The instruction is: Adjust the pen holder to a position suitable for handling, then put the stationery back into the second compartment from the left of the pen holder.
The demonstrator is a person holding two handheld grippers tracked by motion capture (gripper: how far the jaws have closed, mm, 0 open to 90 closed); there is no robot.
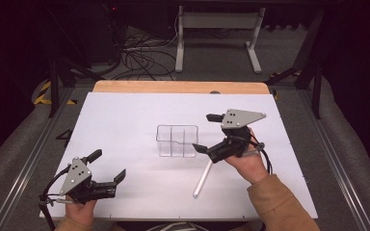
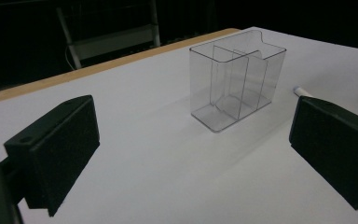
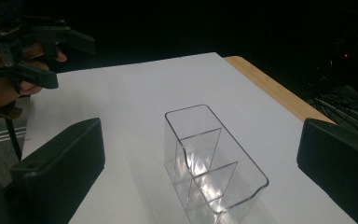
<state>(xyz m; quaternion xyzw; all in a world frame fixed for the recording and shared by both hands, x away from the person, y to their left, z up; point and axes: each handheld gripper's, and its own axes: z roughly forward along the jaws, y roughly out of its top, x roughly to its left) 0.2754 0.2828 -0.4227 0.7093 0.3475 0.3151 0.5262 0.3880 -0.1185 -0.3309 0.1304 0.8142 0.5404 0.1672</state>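
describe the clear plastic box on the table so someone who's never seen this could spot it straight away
Start at the white table top with the wooden strip along its far edge. Near its middle stands the clear organiser box, upright and open at the top. Its see-through walls and inner dividers set it apart from the white marker, which lies flat on the table just to its right and nearer the person.

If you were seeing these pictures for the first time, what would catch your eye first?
Probably the clear divided organizer standing empty in the middle of the white table. Next, the right gripper beside it at the right, jaws wide open with nothing between them, and a white pen lying on the table just below that hand. The left gripper waits open near the front left corner.
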